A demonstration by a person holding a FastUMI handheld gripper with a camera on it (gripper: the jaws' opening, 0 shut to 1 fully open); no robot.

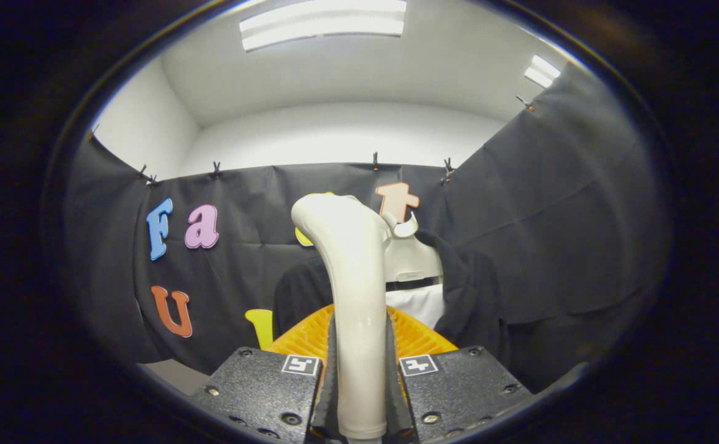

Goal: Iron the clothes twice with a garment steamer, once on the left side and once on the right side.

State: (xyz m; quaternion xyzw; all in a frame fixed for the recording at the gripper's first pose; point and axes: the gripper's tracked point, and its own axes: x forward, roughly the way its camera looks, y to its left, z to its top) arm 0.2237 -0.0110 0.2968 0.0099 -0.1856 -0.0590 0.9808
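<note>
My gripper (359, 345) is shut on the cream-white handle of the garment steamer (350, 265). The handle stands upright between both orange ribbed fingers (301, 339) and curves forward at its top. Just beyond the steamer hangs a black garment (467, 290) with a white inner panel (418, 305), on a white hanger (410, 256) with a hook at its top. The steamer's head points towards the garment's upper middle and hides part of it. I cannot tell whether the head touches the cloth.
The black booth cloth (550, 216) wraps around behind and to the right of the garment, clipped along its top edge. White walls and ceiling lights (322, 24) lie above. A pale floor strip (174, 373) shows low beside the left finger.
</note>
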